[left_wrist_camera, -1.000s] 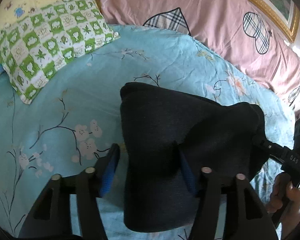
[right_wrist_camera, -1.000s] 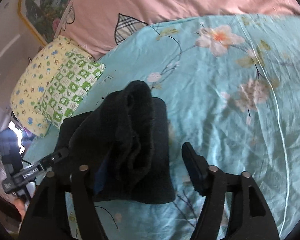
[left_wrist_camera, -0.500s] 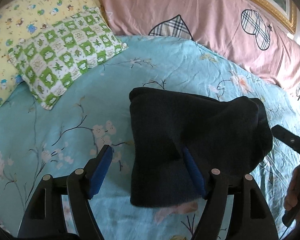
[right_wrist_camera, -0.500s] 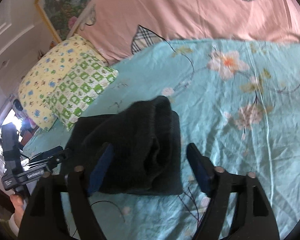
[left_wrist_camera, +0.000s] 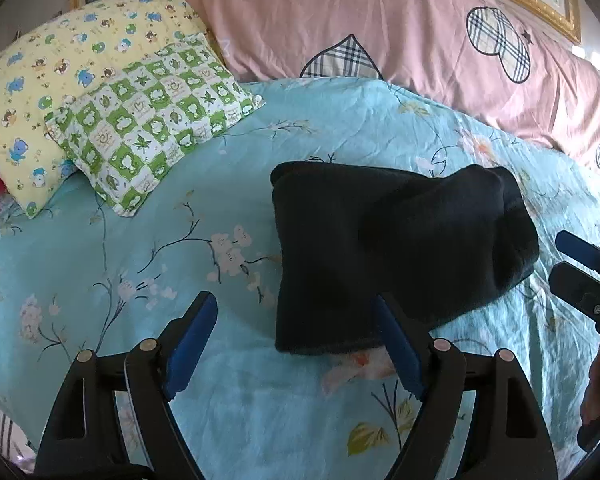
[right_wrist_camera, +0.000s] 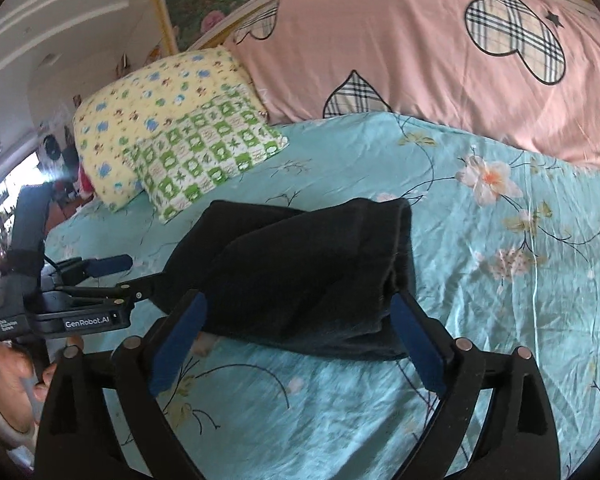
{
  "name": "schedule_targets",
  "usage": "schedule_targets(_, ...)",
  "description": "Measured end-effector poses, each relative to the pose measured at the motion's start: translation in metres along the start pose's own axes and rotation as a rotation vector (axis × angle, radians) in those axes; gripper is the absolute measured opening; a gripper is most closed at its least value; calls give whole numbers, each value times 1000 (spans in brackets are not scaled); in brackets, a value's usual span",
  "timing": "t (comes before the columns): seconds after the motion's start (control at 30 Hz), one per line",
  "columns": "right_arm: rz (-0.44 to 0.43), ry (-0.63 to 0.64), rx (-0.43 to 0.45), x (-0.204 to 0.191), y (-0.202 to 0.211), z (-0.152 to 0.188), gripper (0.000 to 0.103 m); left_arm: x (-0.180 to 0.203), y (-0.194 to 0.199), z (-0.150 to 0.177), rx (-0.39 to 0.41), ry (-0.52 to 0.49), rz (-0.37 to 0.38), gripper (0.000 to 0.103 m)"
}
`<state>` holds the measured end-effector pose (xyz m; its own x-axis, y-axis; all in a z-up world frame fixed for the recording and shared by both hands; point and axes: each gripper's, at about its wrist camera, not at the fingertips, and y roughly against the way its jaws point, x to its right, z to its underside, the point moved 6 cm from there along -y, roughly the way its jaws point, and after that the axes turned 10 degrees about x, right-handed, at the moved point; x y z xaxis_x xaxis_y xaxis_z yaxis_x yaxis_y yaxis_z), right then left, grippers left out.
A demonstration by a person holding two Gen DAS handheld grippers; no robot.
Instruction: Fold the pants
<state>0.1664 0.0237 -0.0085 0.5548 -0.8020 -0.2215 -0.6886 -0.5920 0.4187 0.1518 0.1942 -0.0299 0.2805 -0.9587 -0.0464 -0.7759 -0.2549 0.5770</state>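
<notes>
Pants (left_wrist_camera: 400, 248) lie as a dark folded bundle mid-bedspread (left_wrist_camera: 140, 248), folding apparently done; my left gripper (left_wrist_camera: 296, 344) and right gripper (right_wrist_camera: 300, 340) have just been opening, jaws spread, gripping nothing, only tidying left.

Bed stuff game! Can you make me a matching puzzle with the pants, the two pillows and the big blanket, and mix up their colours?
Things:
1. pants
2. checked pillow
3. bear pillow
4. blanket

Colours:
A. pink with plaid hearts
B. green and white
C. dark, nearly black
D. yellow with little animals

Pairs: 1-C, 2-B, 3-D, 4-A
</notes>
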Motion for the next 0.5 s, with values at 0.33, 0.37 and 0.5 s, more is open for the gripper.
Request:
schedule_targets(0.33, 22, 26, -20, -8, -2, 10, 95, -7, 4, 17, -28, -8, -20, 82)
schedule_targets(0.37, 23, 30, -21, -9, -2, 10, 95, -7, 4, 18, -32, -7, -17, 82)
schedule_targets(0.5, 28, 49, -25, -12, -3, 14, 96, -7, 4, 23, -45, -12, -14, 82)
